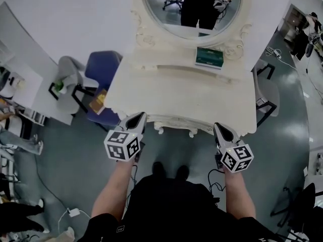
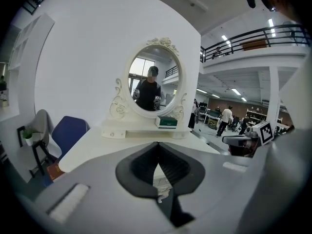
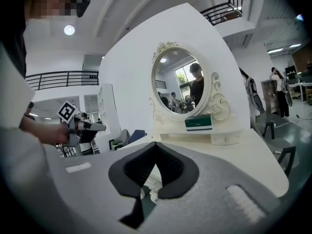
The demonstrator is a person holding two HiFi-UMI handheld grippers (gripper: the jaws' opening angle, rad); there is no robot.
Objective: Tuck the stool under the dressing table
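Cream bench (image 1: 192, 102) dead ahead, no stool in sight
Left gripper (image 1: 141, 116) and right gripper (image 1: 217, 127) are both clenched on nothing at the bench's front edge; the stool shows nowhere, probably tucked beneath, equally near both.

— Where is the mirror (image 1: 156, 4)?
— At the back of the desk (image 1: 202, 100), upright, above a ledge (image 1: 166, 62). A box (image 1: 209, 58) sits on that ledge, right of the middle.
— And beside the desk?
— Just off its left corner is a chair (image 1: 101, 69) with a flat item (image 1: 97, 101) on the seat. A second chair (image 1: 68, 72) stands further left, and a third chair (image 1: 262, 89) is at the desk's right end.
— The front?
— The left hand-held gripper (image 1: 139, 116) is at the front edge, toward the left. The right hand-held gripper (image 1: 218, 127) is at the same edge, toward the right. The person's feet (image 1: 158, 169) stand on the floor (image 1: 287, 135) between them, before the desk.
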